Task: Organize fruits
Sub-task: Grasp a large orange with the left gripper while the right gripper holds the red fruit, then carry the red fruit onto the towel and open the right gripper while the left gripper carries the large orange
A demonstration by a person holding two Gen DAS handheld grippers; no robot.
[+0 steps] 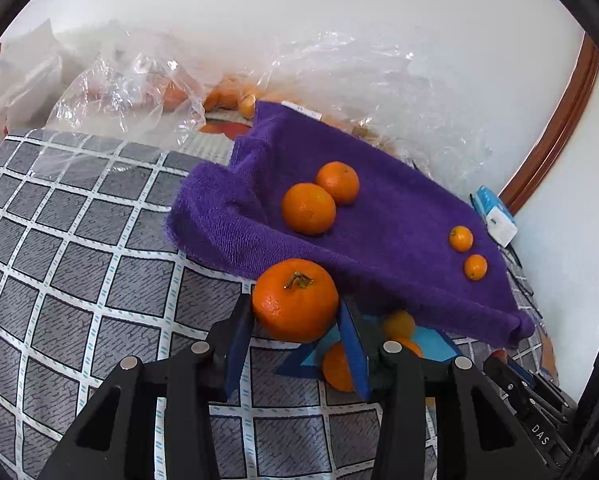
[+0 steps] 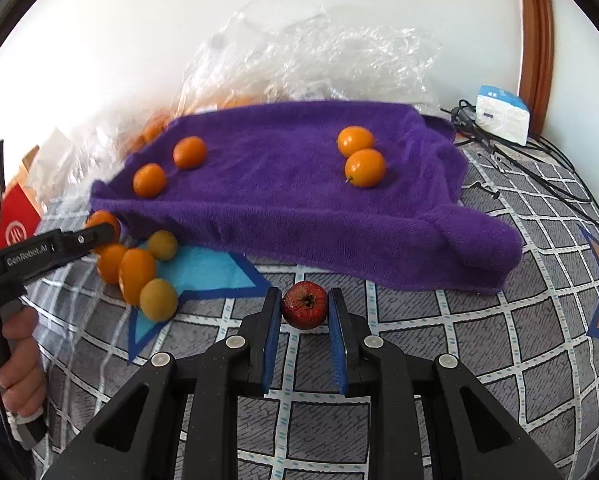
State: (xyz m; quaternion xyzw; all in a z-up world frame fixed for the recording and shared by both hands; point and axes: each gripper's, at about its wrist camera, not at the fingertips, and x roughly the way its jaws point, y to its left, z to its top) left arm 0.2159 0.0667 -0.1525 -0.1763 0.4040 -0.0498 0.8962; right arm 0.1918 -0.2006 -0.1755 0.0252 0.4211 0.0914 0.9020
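Up close, the left gripper (image 1: 296, 312) held a big orange (image 1: 295, 299) with a green stem on top. Its two blue pads pressed on the orange from both sides, so the jaws stood partly closed around it. The orange sat at about 6 o'clock from the purple towel (image 1: 379, 216), just past the towel's near edge.

On the towel lay two oranges (image 1: 308, 208) touching each other near the middle. Two small oranges (image 1: 460, 238) lay close together at 3 o'clock from them, near the towel's right edge. More oranges (image 1: 398, 324) peeked out below the towel's edge, at 4 o'clock from the held orange, on a blue star shape (image 1: 431, 344).

The right gripper (image 2: 304, 307) held a small red fruit (image 2: 304, 305) tight between its blue pads. The jaws were very narrow. The red fruit was at 6 o'clock from the towel, just past its near edge, over the grey checked cloth (image 2: 459, 340).

From the right wrist camera, a little pile of oranges (image 2: 137, 272) lay at 9 o'clock from the red fruit, on the blue star. A hand (image 2: 19, 364) gripped the left gripper's handle at the left edge of the view.

Behind the towel, at 12 o'clock, sat clear plastic bags (image 1: 131, 92) with more oranges inside. A white and blue pack (image 2: 501, 116) and black cables (image 2: 539, 168) lay at 2 o'clock from the towel.
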